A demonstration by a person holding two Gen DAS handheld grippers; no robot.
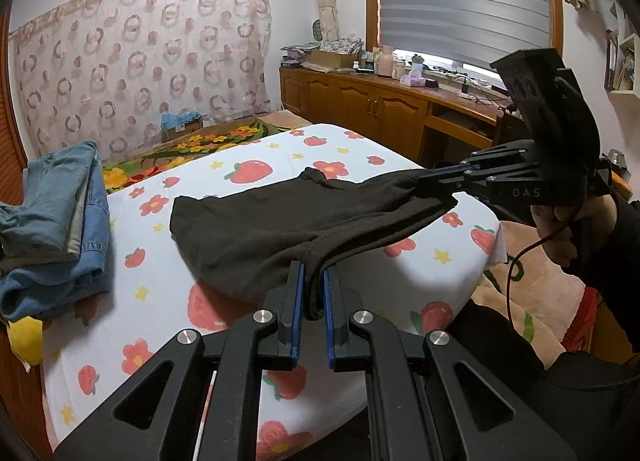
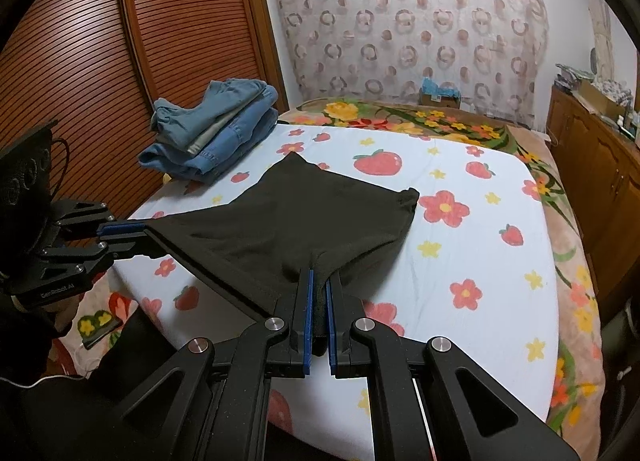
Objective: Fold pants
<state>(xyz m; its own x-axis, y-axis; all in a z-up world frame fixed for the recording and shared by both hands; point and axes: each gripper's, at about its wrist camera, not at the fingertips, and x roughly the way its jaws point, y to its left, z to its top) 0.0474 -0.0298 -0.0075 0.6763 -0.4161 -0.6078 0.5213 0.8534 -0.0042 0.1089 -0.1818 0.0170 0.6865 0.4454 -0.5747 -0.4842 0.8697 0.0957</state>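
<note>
Both claws (image 1: 313, 273) (image 2: 319, 277) pinch black pants' (image 2: 304, 217) near edge w/ bed (image 2: 460, 229) beyond.

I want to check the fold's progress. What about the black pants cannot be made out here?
- Black pants: lower legs, if they hang off the bed, are hidden behind the tool bodies in both views.
- Layer count: the dark fabric shows no seams clearly.
- Pinched edge in the left tool and the right tool: covered by blue pads.
</note>
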